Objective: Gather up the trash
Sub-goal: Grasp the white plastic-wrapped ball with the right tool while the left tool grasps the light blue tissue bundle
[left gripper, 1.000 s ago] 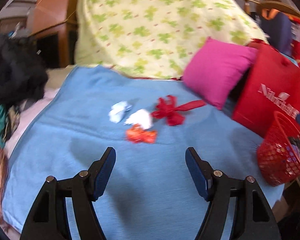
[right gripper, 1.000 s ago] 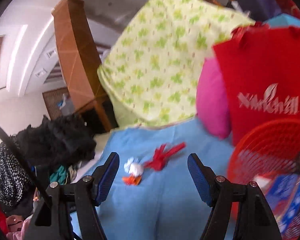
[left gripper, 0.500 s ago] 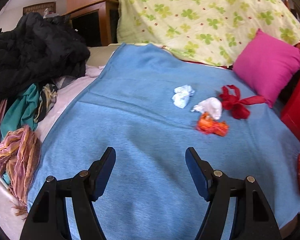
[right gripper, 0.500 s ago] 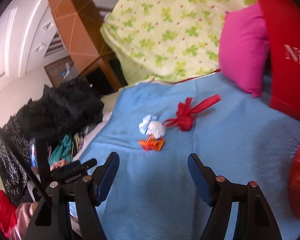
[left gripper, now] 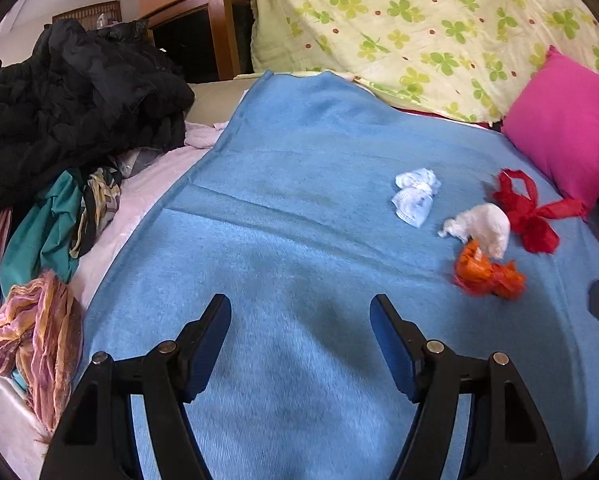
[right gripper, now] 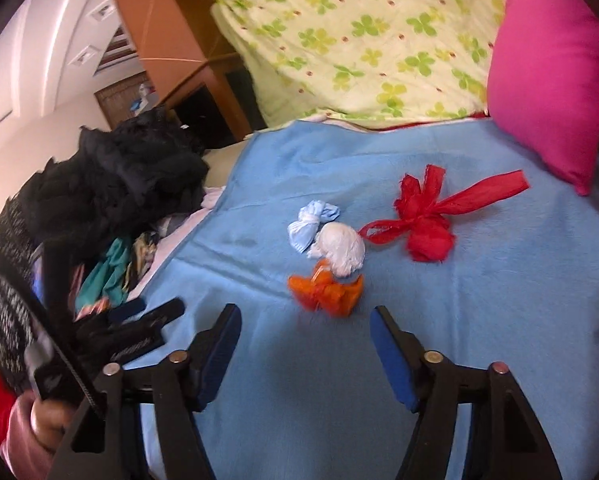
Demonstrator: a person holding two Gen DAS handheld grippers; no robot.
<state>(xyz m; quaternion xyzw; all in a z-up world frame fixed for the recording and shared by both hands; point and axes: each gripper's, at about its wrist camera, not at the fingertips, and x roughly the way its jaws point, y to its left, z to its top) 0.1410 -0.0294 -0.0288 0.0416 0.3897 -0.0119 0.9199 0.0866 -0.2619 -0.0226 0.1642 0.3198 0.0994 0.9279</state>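
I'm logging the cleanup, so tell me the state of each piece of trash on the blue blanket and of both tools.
orange wrapper: crumpled, loose on the blue blanket, nearest the right tool.
white wad: balled up, touching the orange wrapper.
light blue wad: knotted, against the white wad.
red bag: knotted, lying apart.
left tool: open, empty.
right tool: open, empty, jaws just closing somewhat.

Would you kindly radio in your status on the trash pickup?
Both tongs, left and right, open, empty; right just narrowing. Four wads on blanket, orange wad nearest. Path clear.

Blue blanket (right gripper: pixel 439 340) bears four, seemingly plastic, wads (right gripper: pixel 341 250).
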